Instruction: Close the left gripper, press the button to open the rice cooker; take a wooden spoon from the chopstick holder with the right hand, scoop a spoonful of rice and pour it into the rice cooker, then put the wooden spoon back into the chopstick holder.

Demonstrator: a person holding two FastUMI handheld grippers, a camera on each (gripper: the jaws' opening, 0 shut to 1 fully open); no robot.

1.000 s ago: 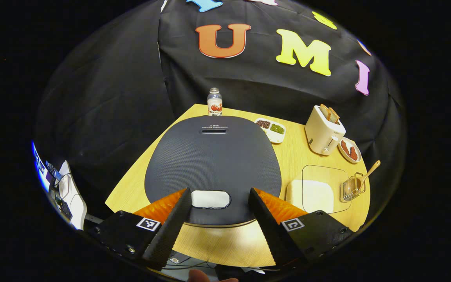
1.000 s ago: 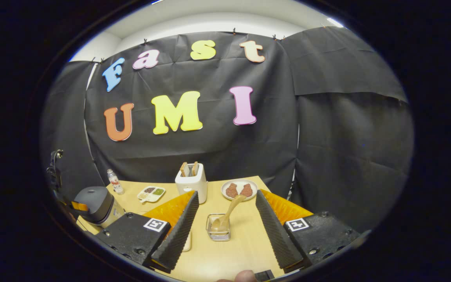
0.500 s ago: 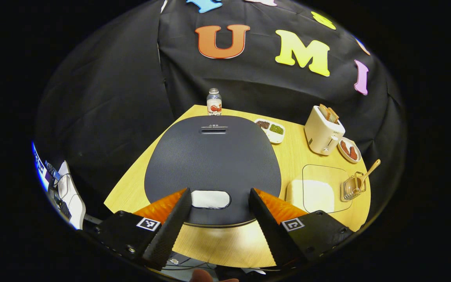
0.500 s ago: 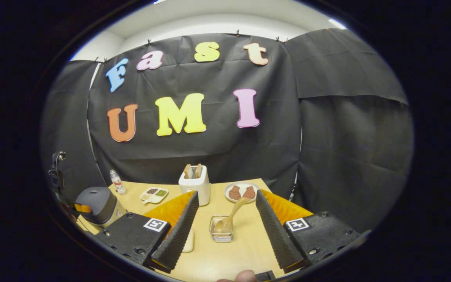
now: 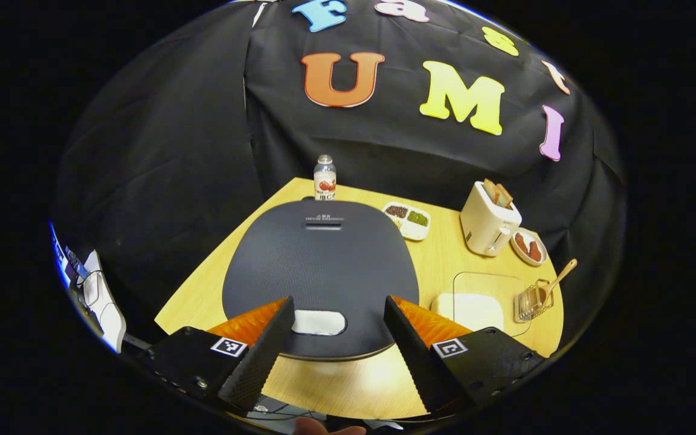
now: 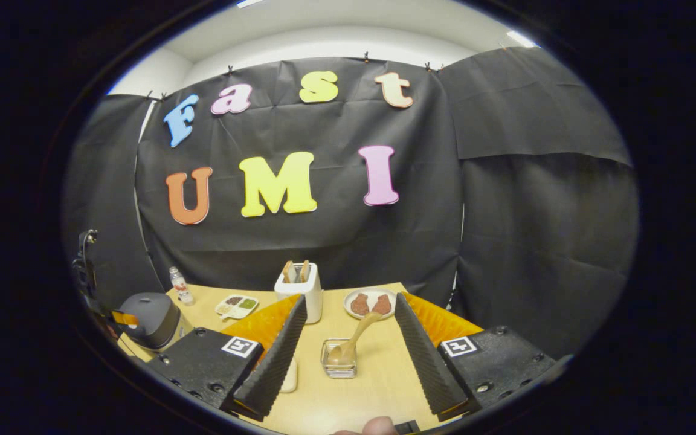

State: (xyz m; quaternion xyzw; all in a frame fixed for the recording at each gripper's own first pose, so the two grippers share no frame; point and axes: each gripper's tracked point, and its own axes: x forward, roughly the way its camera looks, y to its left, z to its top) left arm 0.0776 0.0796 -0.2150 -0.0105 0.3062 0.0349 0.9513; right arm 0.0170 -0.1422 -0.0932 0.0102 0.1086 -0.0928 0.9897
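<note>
Your left tongs (image 5: 331, 356) have pulled back slightly, wide open and empty, over the cooker (image 5: 321, 272) button (image 5: 319, 322) at lower centre; press unclosed and you'll straddle it.

This is a staged recording booth got up as a kitchen corner. Black cloth (image 6: 336, 217) hangs clipped along its top edge as the wall, with a plain white ceiling (image 6: 324, 42) above it. Before the cloth stands a wooden tabletop (image 5: 444, 241) carrying a rice cooker (image 5: 321, 266), with a toaster (image 5: 488, 219) to its right and a small bottle (image 5: 324, 179) behind it.
</note>
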